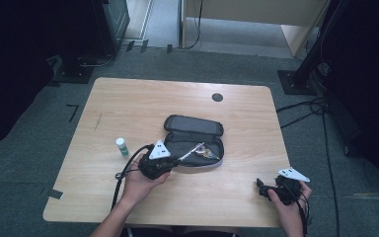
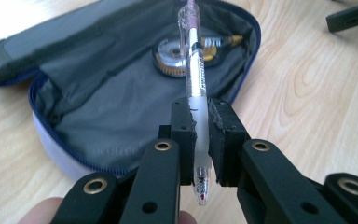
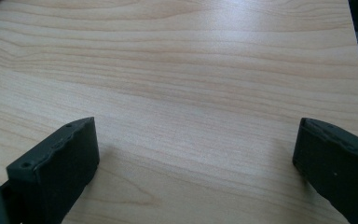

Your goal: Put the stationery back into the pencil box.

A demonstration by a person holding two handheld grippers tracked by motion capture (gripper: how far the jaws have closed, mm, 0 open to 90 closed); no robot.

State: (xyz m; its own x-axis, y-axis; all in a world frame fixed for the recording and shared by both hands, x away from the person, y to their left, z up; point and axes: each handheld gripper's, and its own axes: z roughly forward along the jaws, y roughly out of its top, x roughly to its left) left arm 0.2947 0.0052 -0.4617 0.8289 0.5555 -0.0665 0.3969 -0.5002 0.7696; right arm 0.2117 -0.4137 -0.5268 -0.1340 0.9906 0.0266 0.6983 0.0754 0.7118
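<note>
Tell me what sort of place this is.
Probably a lab or studio set up for recording: a lone wooden table on grey carpet, black stand bases and loose cables around it, with stationery like a pencil case on top.

The pencil case (image 2: 116, 98) was grey inside with blue zip edging; the pen (image 2: 196, 70) clear and frosted white; the desk (image 3: 191, 70) pale woodgrain; the bottle (image 1: 122, 146) white, perhaps green-capped.
</note>
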